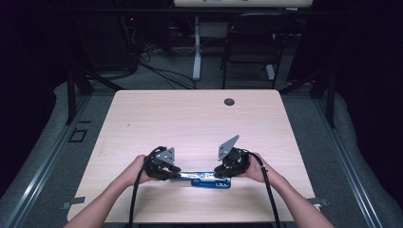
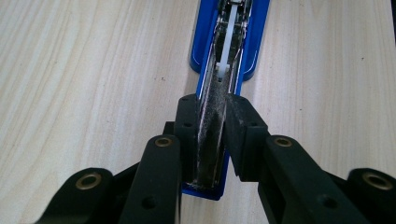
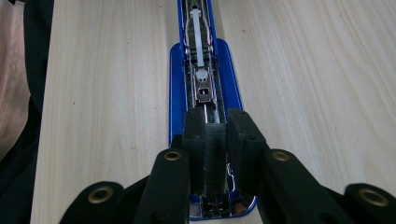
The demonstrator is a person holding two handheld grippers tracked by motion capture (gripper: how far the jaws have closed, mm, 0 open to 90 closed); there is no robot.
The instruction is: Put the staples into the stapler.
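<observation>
A blue stapler [image 1: 205, 179] lies swung open flat near the table's front edge, its metal staple channel facing up. My left gripper [image 1: 177, 174] is shut on the stapler's left end. In the left gripper view its fingers [image 2: 243, 121] pinch the scuffed metal rail of the stapler [image 2: 252, 42] from both sides. My right gripper [image 1: 220, 172] is shut on the other end. In the right gripper view the right gripper [image 3: 215, 126] clamps a narrow dark part over the stapler's blue base [image 3: 176, 93], with the white pusher strip [image 3: 198, 42] stretching away ahead.
The light wood table [image 1: 190, 123] has a round black grommet [image 1: 229, 101] near its far edge. Behind it stand a black chair [image 1: 252, 42] and a white desk leg [image 1: 196, 52], with cables on the floor. A person's forearm [image 1: 104, 204] enters at each bottom corner.
</observation>
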